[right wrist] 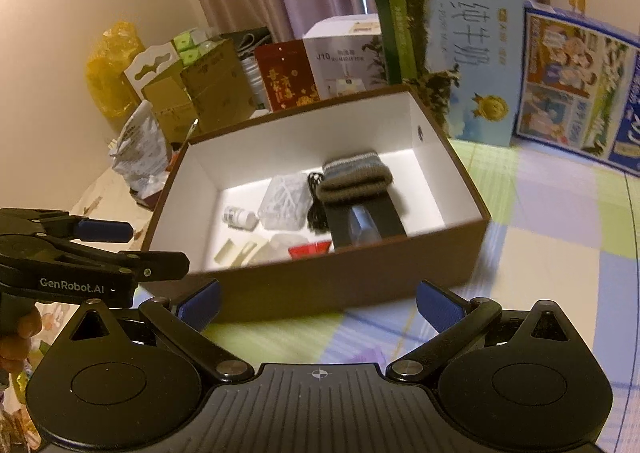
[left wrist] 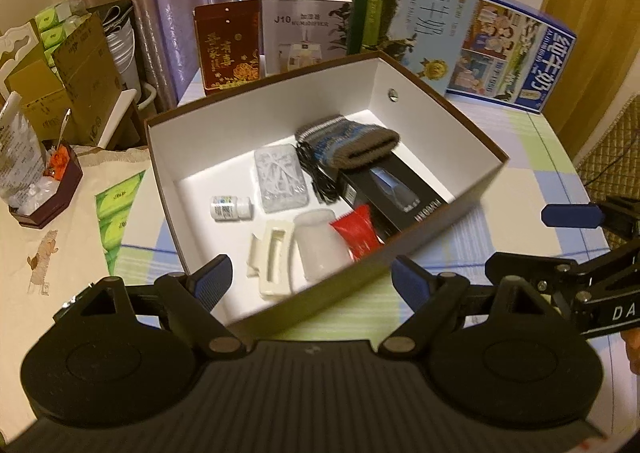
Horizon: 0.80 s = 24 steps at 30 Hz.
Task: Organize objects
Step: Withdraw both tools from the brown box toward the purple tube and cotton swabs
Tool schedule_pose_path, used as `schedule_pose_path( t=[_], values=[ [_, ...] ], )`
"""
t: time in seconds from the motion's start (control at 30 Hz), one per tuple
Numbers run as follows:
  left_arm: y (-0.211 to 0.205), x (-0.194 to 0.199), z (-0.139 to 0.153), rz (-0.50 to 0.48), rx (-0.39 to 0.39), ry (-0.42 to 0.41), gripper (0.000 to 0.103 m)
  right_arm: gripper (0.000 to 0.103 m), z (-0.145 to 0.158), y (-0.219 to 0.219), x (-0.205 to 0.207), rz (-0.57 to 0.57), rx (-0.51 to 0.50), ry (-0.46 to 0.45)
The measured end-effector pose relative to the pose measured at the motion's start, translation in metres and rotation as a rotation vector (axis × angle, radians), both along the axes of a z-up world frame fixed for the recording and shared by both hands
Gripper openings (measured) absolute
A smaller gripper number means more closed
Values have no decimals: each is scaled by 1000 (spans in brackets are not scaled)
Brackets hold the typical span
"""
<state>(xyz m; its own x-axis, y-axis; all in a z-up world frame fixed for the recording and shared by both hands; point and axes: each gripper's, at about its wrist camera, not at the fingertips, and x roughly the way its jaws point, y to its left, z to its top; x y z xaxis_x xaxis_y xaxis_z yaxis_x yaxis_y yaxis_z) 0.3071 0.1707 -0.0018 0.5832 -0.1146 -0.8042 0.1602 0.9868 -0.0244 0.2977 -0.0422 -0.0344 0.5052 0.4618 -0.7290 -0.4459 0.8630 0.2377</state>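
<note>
Both grippers stand spread wide with nothing between their blue pads: the left gripper [left wrist: 310,279] hangs over the near rim of the box [left wrist: 460,121], the right gripper [right wrist: 318,303] just short of its near wall, side by side and level. Inside the box lie one knit sock [left wrist: 352,143], one black carton [left wrist: 392,193], one coiled black cable [left wrist: 316,173], one clear pack [left wrist: 280,177], one small bottle [left wrist: 230,207], one white cup [left wrist: 320,245], one red tube [left wrist: 358,231] and one cream tray [left wrist: 274,257]. Four cartons [left wrist: 416,9] stand behind it. Bare checked cloth [right wrist: 560,253] lies open to the right; the box's far-left floor is bare.
</note>
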Motion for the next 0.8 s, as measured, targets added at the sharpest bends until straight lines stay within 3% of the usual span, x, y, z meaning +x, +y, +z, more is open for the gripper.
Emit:
schedule_pose_path(
  t=[0.43, 0.8],
  values=[
    [-14, -46, -22, -17, -38, 82, 87, 101, -19, -38, -37, -75, -16, 97],
    [-26, -63, -41, -20, -15, 126, 87, 101, -38, -49, -57, -92, -42, 169]
  ],
)
